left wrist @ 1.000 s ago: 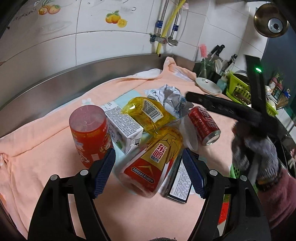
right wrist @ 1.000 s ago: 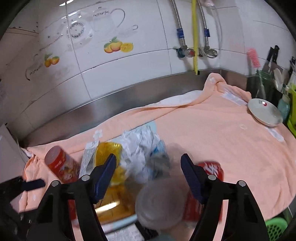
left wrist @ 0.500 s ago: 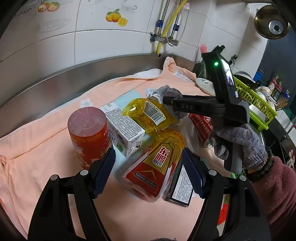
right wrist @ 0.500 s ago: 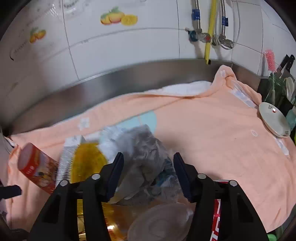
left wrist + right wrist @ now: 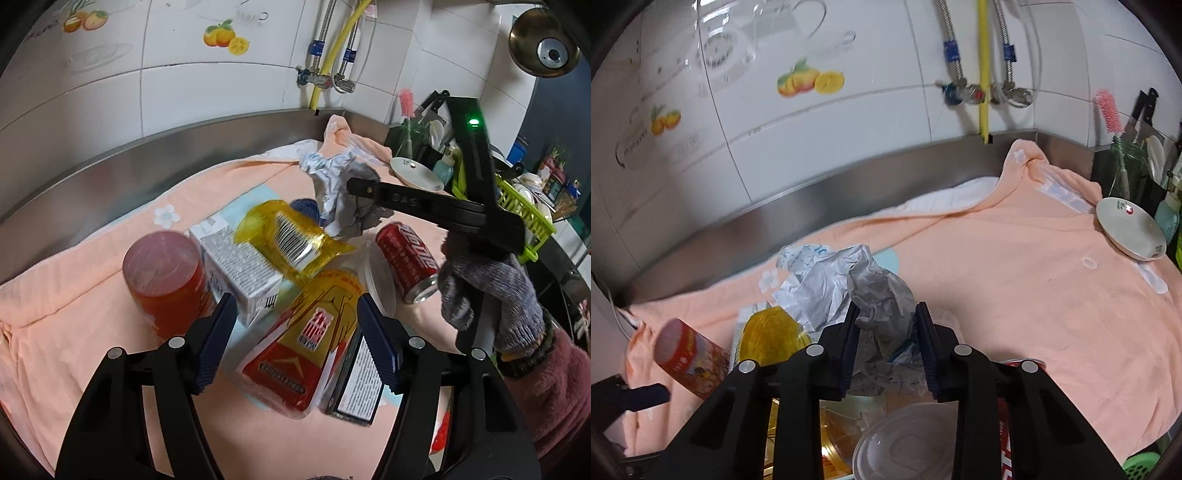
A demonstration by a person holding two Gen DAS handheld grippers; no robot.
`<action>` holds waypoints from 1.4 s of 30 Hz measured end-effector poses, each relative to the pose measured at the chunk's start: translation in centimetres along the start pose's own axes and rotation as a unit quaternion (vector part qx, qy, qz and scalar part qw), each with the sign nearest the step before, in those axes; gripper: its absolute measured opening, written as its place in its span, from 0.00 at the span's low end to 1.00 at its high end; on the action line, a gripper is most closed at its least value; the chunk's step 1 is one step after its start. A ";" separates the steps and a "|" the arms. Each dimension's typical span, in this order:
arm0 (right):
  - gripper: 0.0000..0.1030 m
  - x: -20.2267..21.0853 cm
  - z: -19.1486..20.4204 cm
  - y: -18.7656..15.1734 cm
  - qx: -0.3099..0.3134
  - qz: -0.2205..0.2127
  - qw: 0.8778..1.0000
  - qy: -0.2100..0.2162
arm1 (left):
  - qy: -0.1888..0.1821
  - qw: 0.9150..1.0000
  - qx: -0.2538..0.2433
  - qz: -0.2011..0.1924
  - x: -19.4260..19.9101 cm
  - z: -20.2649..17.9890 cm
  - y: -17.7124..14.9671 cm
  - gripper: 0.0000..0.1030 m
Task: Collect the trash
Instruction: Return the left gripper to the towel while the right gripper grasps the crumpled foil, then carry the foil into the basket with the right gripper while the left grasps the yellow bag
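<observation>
Trash heap on peach towel point(image 5: 92, 280): I count one red can point(image 5: 406, 262), one carton point(image 5: 240, 266), two yellow pouches. My right gripper point(image 5: 888, 325) closing, pads on crumpled paper wad point(image 5: 849, 284); left gripper point(image 5: 295, 332) closing astride front pouch point(image 5: 310, 336), not gripping.

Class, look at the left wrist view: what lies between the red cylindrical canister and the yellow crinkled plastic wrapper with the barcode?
A white rectangular carton with small print lies between the red cylindrical canister and the yellow crinkled plastic wrapper, which overlaps its far edge.
</observation>
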State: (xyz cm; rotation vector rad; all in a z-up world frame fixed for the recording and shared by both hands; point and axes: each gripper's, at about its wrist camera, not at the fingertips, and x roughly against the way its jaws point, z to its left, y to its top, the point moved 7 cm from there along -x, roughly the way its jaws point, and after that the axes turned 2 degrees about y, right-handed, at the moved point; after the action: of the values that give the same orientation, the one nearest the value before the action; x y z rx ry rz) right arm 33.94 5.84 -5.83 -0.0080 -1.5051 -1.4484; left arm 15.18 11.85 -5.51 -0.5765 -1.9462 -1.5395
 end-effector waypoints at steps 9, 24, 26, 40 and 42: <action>0.29 3.1 -0.7 0.3 0.001 -0.027 1.000 -0.006 | 0.021 1.000 0.000 0.014 -3.1 -1.3 2.4 0.65; 0.29 11.5 -4.0 -1.4 -0.024 -0.077 0.997 -0.020 | 0.082 0.994 0.031 0.068 -8.9 -0.5 4.6 0.63; 0.29 12.4 -4.6 -2.1 -0.028 -0.078 0.996 -0.025 | 0.073 0.994 0.040 0.075 -9.1 -0.4 4.6 0.57; 0.29 16.8 -8.7 -8.6 -0.079 -0.083 0.991 -0.062 | 0.059 0.995 0.034 0.073 -9.3 -0.8 5.1 0.32; 0.29 17.4 -9.1 -9.1 -0.087 -0.086 0.991 -0.062 | 0.051 0.996 0.032 0.065 -8.6 -1.1 5.3 0.31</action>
State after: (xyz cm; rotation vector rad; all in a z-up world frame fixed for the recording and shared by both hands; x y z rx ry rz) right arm 25.50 -13.97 -3.72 -0.0760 -1.5039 -1.7418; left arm 25.17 12.24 -7.41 -0.5744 -1.8373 -1.3927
